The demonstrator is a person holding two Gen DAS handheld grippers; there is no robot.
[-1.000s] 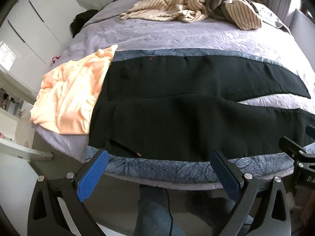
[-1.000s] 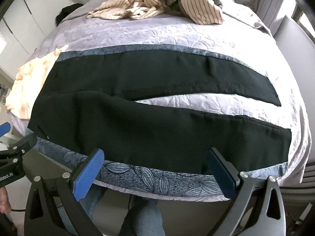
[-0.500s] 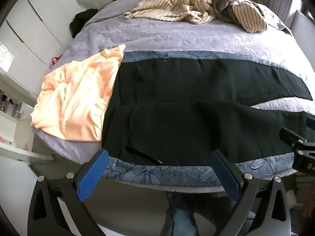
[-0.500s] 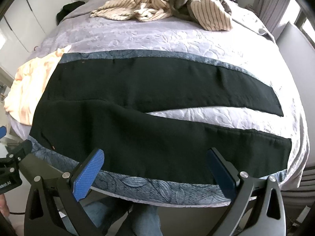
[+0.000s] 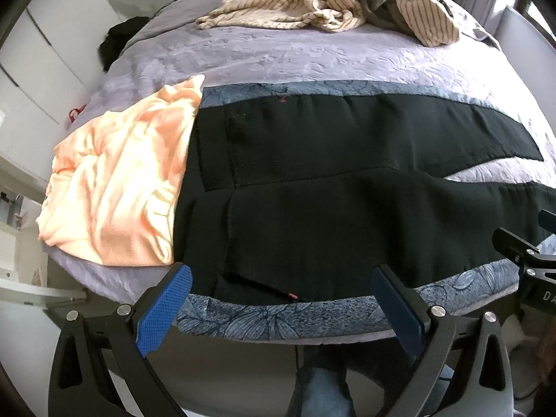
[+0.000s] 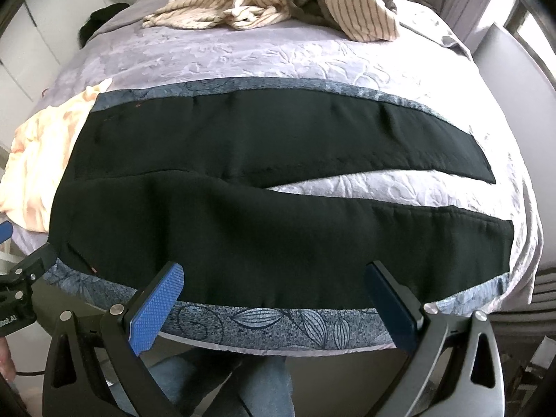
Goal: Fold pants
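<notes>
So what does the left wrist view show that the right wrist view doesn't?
Only the left wrist view shows the whole peach garment beside the waistband and the red object on the floor by the cabinets. Only the right wrist view shows both leg hems at the bed's right side. Both share the black pants spread flat, the striped clothes and open, empty jaws.

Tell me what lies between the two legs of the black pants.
Only bare lavender bedspread shows in the wedge between the legs of the black pants; the right wrist view shows it best.

Peach garment [image 5: 118, 187] crowding pants' [image 5: 347, 201] waistband.
</notes>
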